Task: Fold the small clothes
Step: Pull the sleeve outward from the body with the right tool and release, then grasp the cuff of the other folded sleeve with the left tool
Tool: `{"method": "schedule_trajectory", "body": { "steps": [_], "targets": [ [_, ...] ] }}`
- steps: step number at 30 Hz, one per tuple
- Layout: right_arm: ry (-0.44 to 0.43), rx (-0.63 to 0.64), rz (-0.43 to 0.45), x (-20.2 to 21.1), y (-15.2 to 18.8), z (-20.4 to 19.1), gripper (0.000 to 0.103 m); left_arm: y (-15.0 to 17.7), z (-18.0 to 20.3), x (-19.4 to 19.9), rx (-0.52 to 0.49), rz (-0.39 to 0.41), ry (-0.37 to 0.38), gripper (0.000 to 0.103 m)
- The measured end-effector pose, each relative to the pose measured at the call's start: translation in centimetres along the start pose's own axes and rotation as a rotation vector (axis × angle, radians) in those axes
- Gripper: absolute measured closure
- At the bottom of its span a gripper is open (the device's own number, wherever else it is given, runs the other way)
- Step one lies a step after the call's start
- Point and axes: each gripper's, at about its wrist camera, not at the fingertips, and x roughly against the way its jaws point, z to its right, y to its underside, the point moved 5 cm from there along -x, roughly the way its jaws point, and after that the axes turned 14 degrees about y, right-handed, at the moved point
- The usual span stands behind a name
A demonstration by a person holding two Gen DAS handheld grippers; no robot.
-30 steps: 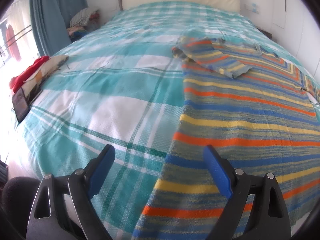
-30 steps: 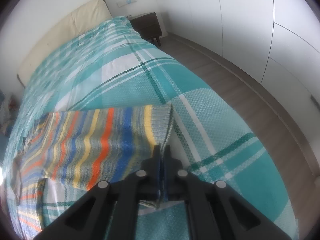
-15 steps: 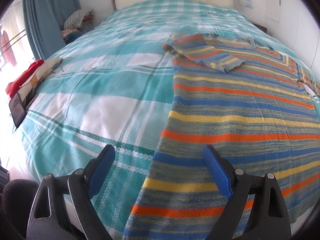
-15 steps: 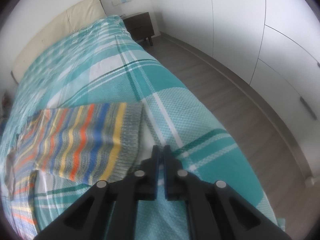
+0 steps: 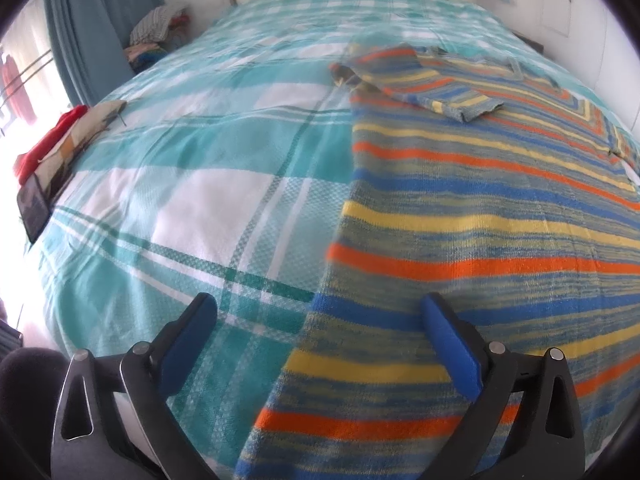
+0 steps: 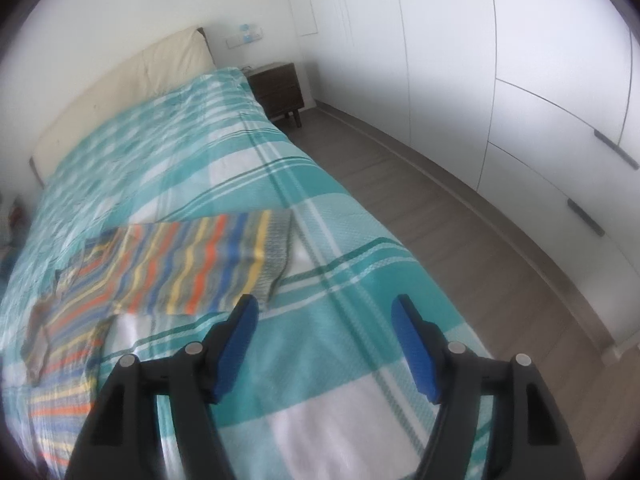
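Observation:
A striped knit sweater (image 5: 480,216) in blue, yellow and orange lies flat on the teal plaid bed (image 5: 208,184), one sleeve (image 5: 424,84) folded across its chest. My left gripper (image 5: 320,316) hovers over the sweater's near left edge, its jaws opening wide, nothing between them. In the right wrist view the other sleeve (image 6: 200,264) lies spread toward the bed's right side. My right gripper (image 6: 324,316) is above the bedspread just past the cuff (image 6: 276,256), jaws opening, with only the bedspread beneath them.
A red cloth and folded items (image 5: 60,144) with a dark phone (image 5: 32,208) lie at the bed's left edge. A clothes pile (image 5: 156,36) sits by the blue curtain. A nightstand (image 6: 280,88), wood floor (image 6: 460,240) and white wardrobe doors (image 6: 520,80) flank the right side.
My right gripper let go of the sleeve cuff, opened and pulled back and up from it. The sleeve now lies flat. My left gripper opened slightly wider and stayed in place.

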Motion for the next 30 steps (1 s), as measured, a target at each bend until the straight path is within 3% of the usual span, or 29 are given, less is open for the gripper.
{"method": "schedule_trajectory", "body": {
  "steps": [5,12,16,22,24,25,27,30],
  "targets": [
    [-0.066,0.089,0.090,5.0,3.4,-2.6,0.025,0.3,-0.3,-0.3,0.032,0.008,0.023,0.000],
    [-0.127,0.210,0.236,9.5,8.4,-6.1,0.019,0.5,0.1,-0.3,-0.015,0.020,0.011,0.000],
    [-0.147,0.260,0.259,9.9,9.0,-7.8,0.018,0.5,-0.2,-0.5,0.000,-0.004,0.040,0.000],
    [-0.170,0.259,0.226,9.0,9.4,-8.4,0.018,0.6,0.0,0.0,-0.038,-0.021,0.031,0.000],
    [-0.180,0.245,0.220,9.0,9.3,-8.4,0.018,0.1,-0.3,1.7,-0.022,-0.027,0.021,0.002],
    [-0.182,0.240,0.224,9.1,9.3,-8.3,0.018,-0.4,-0.4,3.2,-0.018,0.009,0.030,0.002],
    [-0.182,0.236,0.237,9.4,9.3,-8.1,0.018,-2.1,-0.5,6.7,-0.002,0.081,0.100,0.002],
    [-0.191,0.237,0.240,9.3,9.3,-8.2,0.018,-6.8,0.3,11.3,-0.012,0.159,0.276,0.001]
  ]
}}
